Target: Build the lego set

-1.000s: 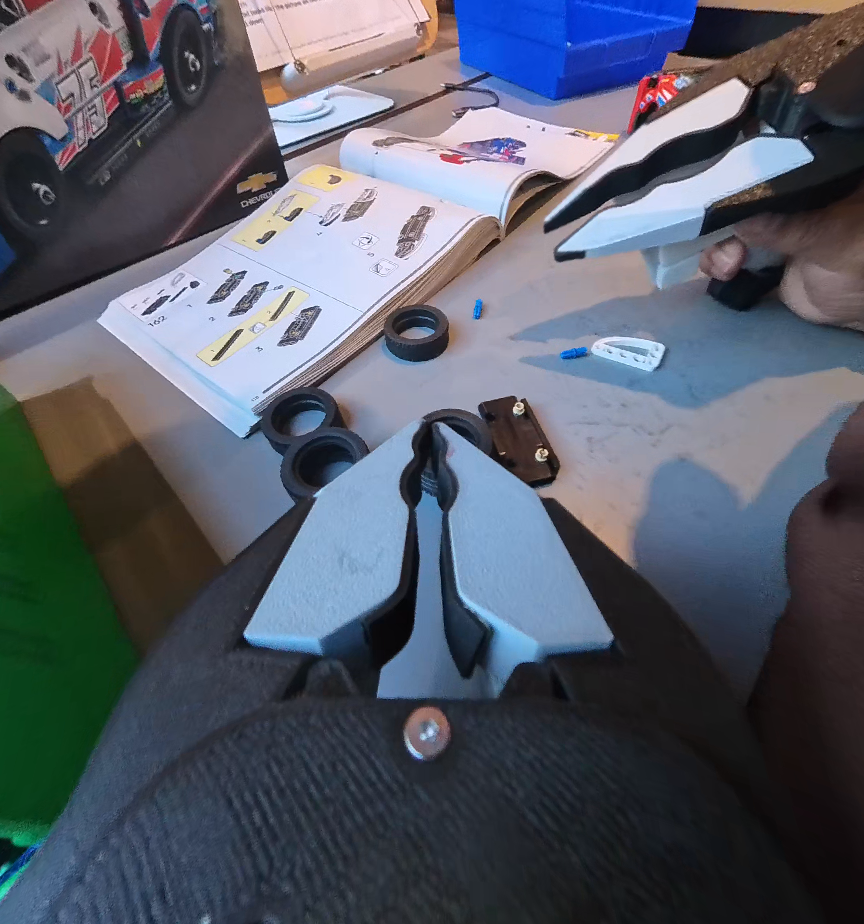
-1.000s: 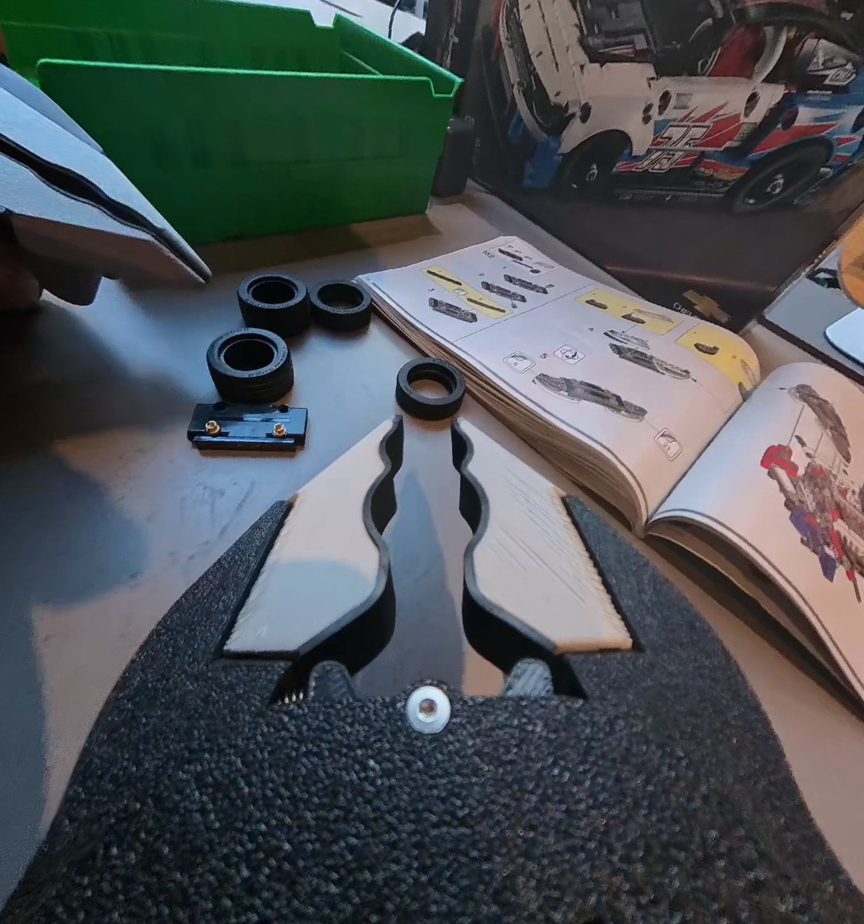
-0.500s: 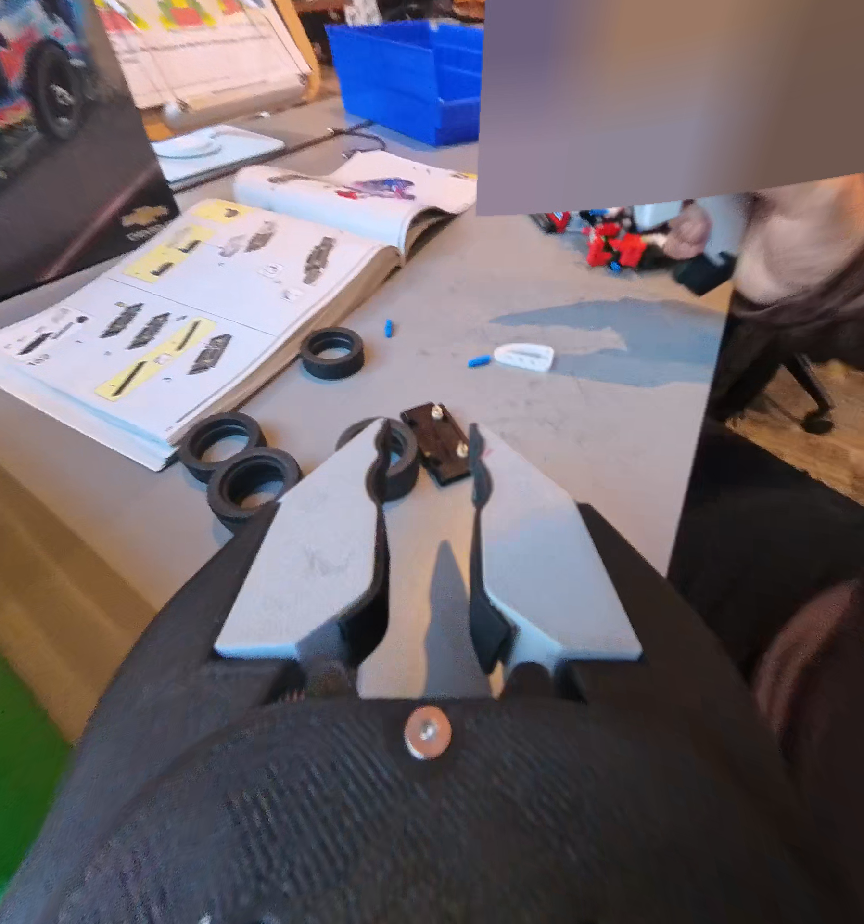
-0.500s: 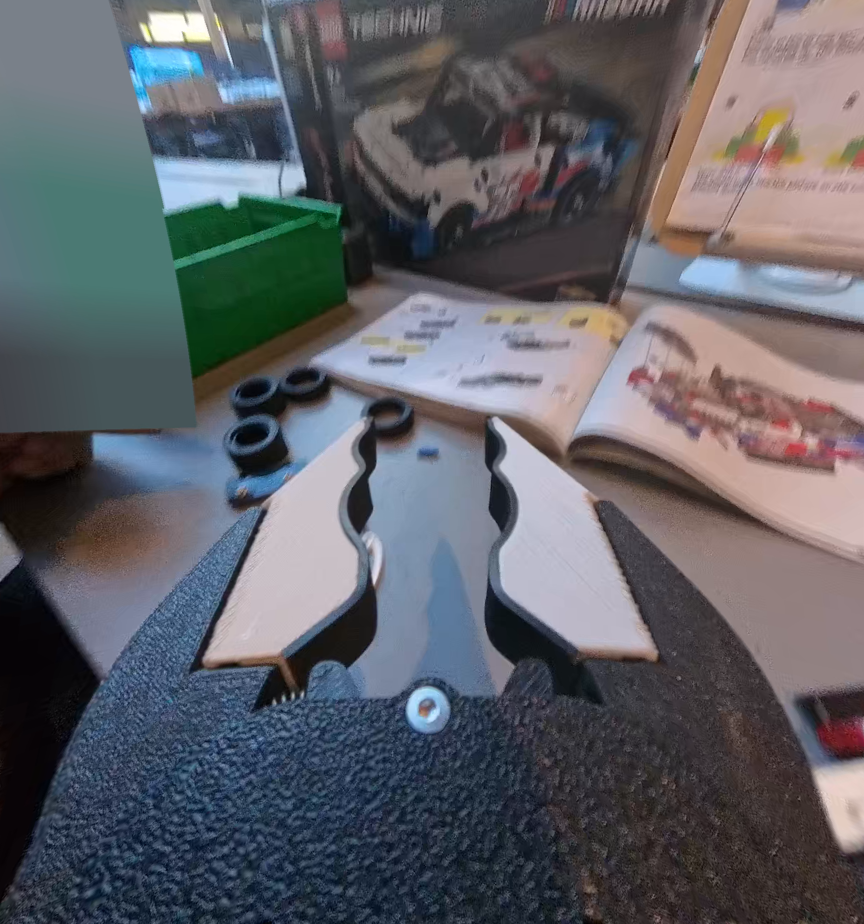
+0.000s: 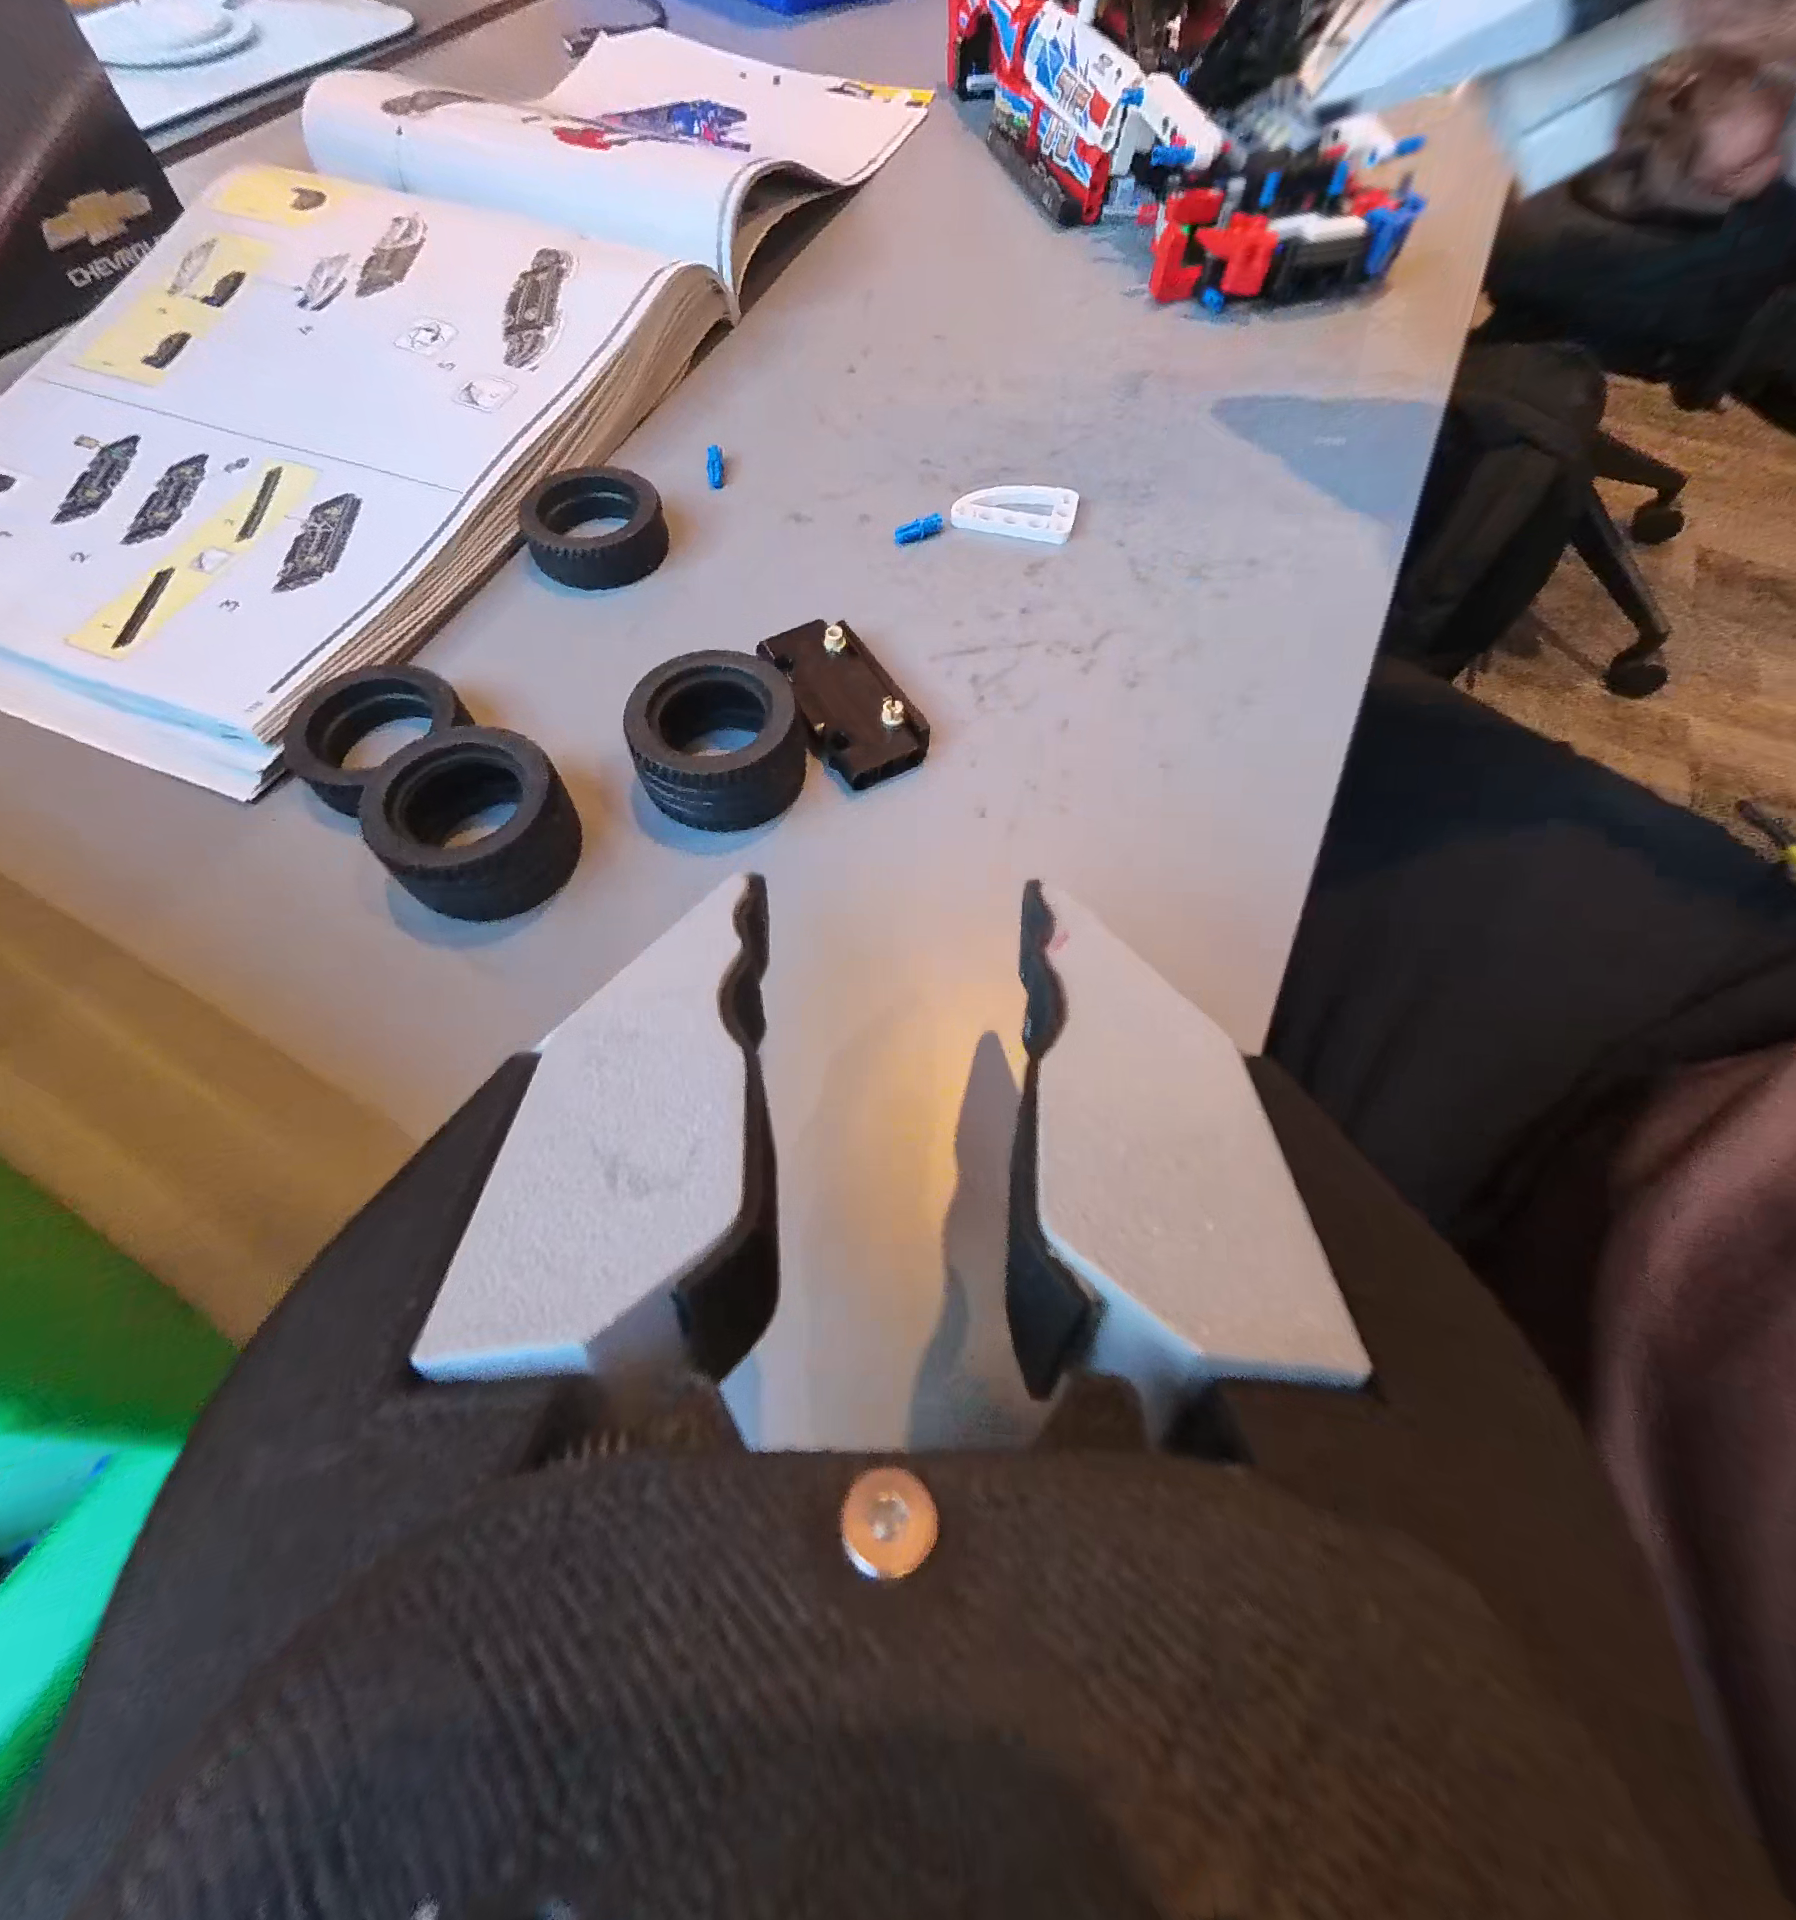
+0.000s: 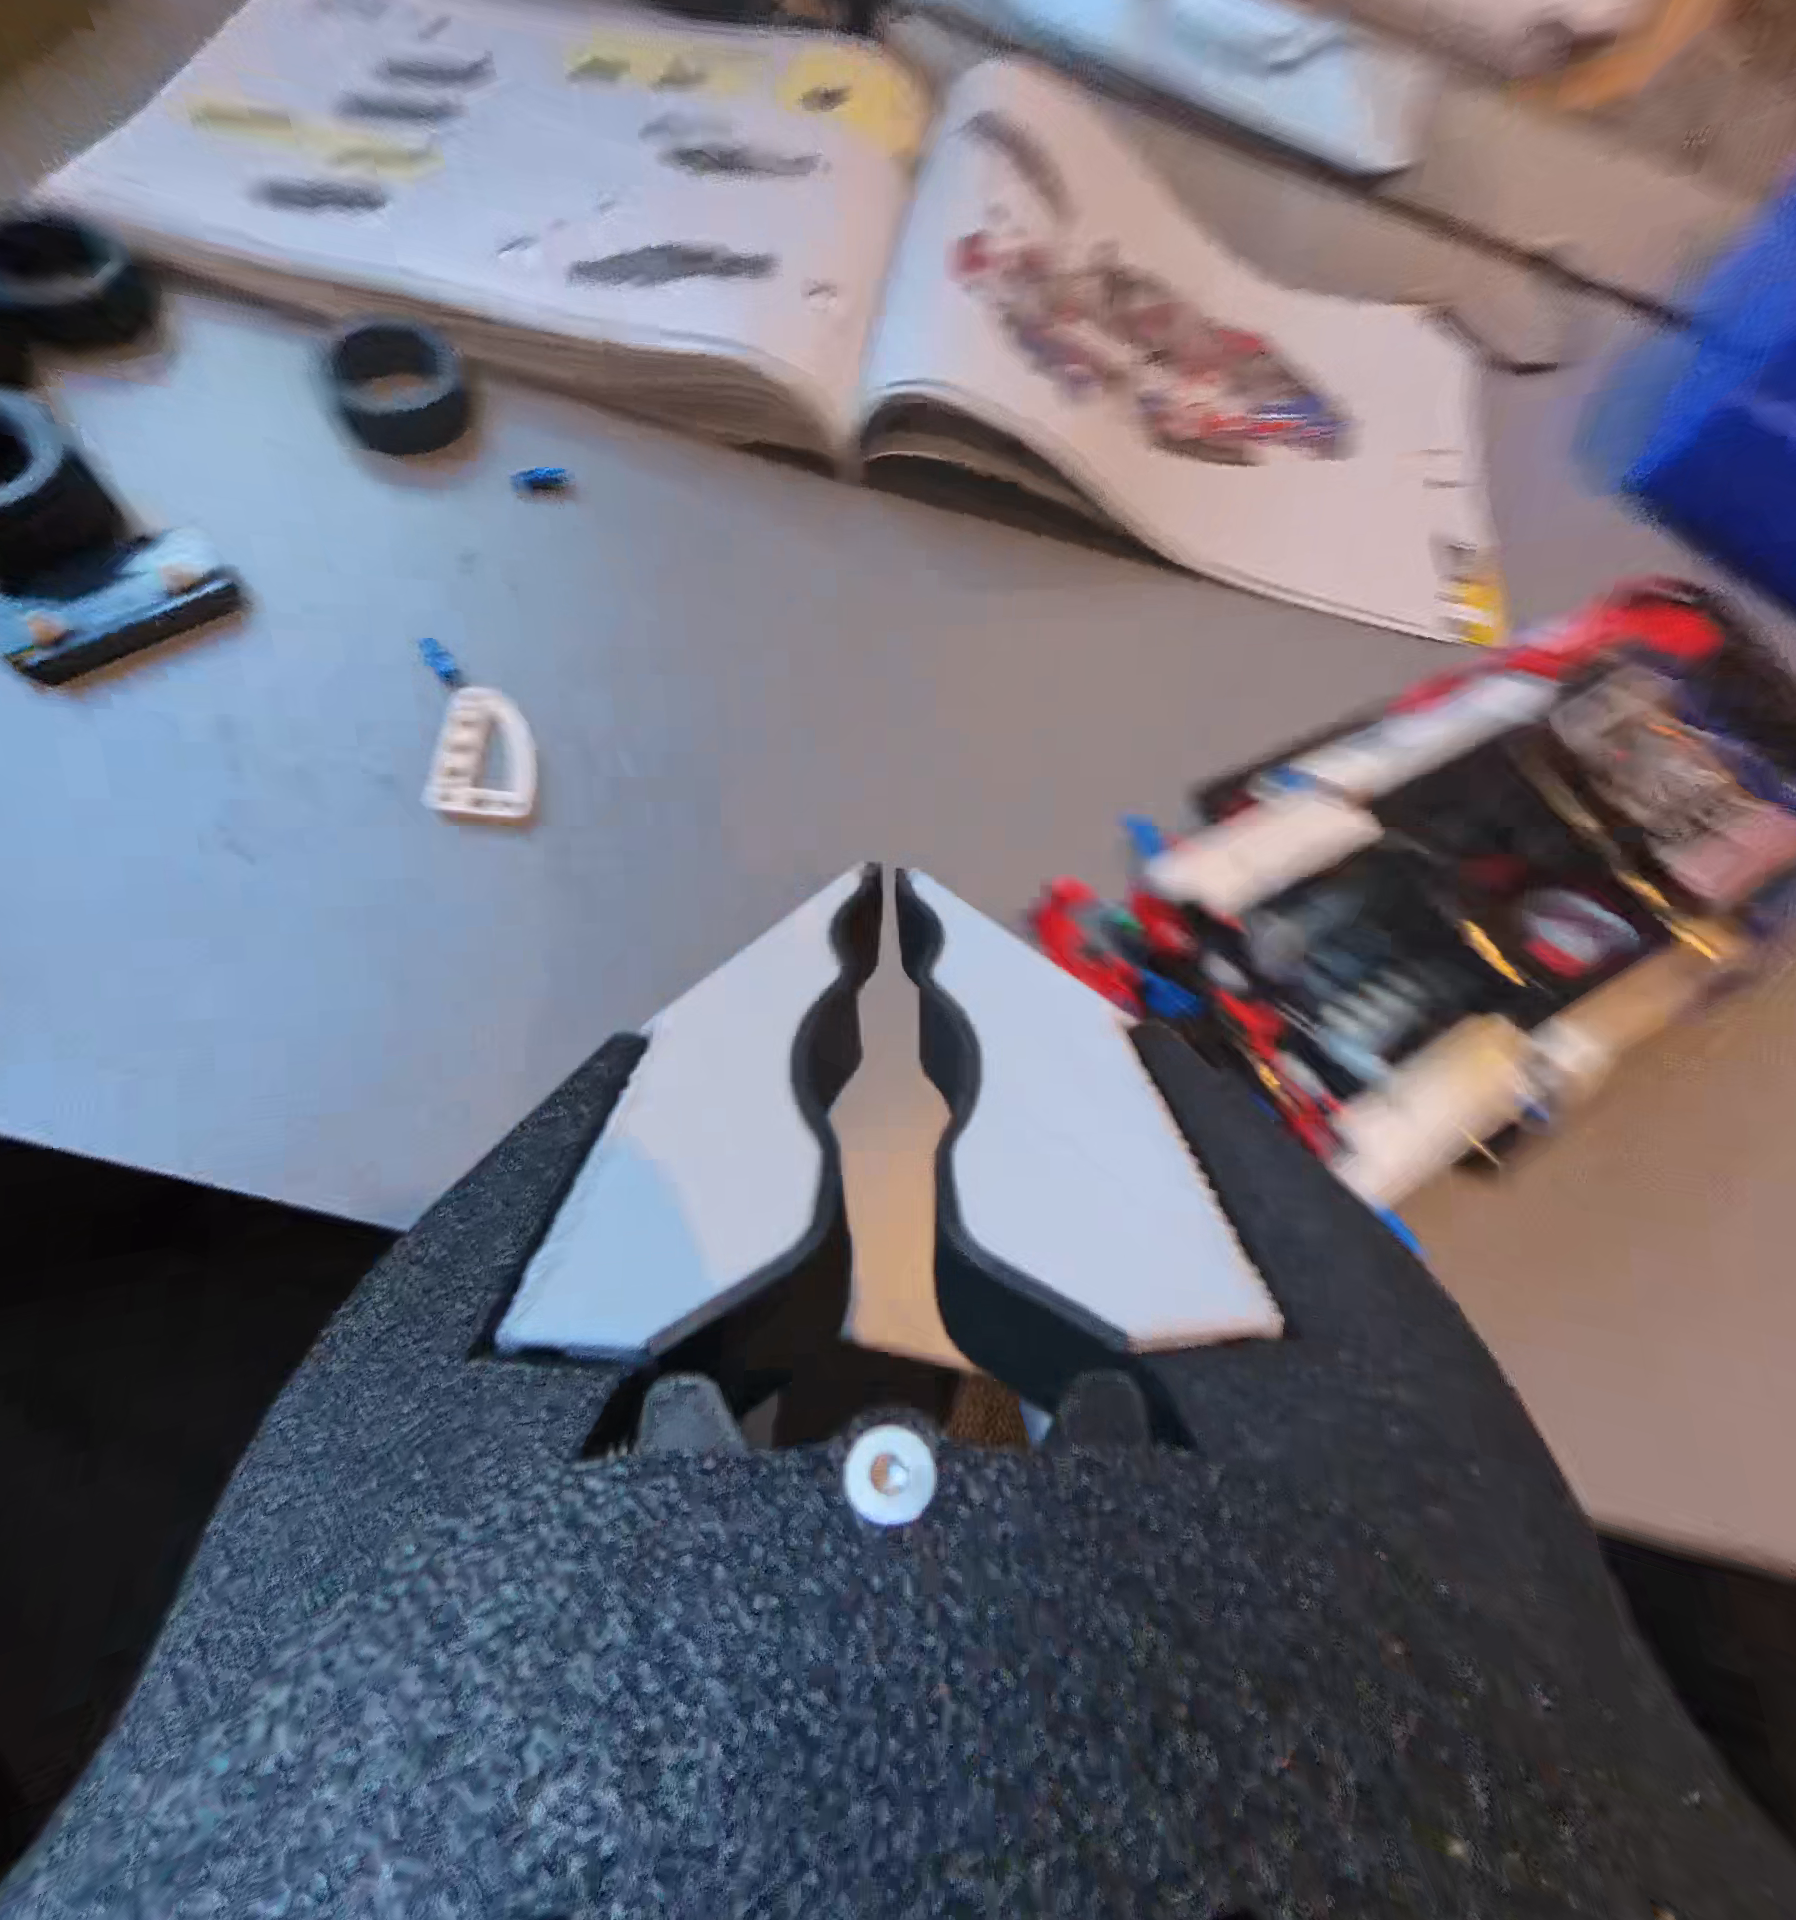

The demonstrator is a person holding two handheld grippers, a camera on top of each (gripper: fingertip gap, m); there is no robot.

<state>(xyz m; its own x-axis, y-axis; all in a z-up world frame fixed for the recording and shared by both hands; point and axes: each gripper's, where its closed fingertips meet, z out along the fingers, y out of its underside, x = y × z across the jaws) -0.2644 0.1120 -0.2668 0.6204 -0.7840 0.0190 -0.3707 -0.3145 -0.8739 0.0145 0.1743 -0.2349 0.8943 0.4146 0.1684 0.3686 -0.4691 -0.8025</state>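
My left gripper (image 5: pixel 889 894) is open and empty above the grey table's near edge, short of a black tyre (image 5: pixel 715 740) and a black brick with two tan pins (image 5: pixel 844 703). Two more tyres (image 5: pixel 470 821) lie by the open instruction book (image 5: pixel 354 343), and another tyre (image 5: pixel 593 525) sits farther back. A white curved piece (image 5: pixel 1019 514) and blue pins (image 5: pixel 918 528) lie mid-table. My right gripper (image 6: pixel 881 875) is shut and empty, hovering left of the part-built red, white and blue car (image 6: pixel 1476 914). The car also shows in the left wrist view (image 5: pixel 1185 177).
The grey table (image 5: pixel 1133 727) ends at the right, with chair legs and a wood floor beyond. A green bin (image 5: pixel 32 1299) stands at my left, a blue bin (image 6: pixel 1767 416) at far right, and the set's box (image 5: pixel 32 177) behind the book. Some 30 centimeters of space lies between my two pairs of fingers. The white curved piece (image 5: pixel 1019 514) is about equally far from each gripper, around 15 centimeters. It turns up in the right wrist view (image 6: pixel 473 753) as well.
My left gripper opened, letting go of the tyre, and pulled back toward the near edge. My right gripper closed from open and swung right toward the car model.
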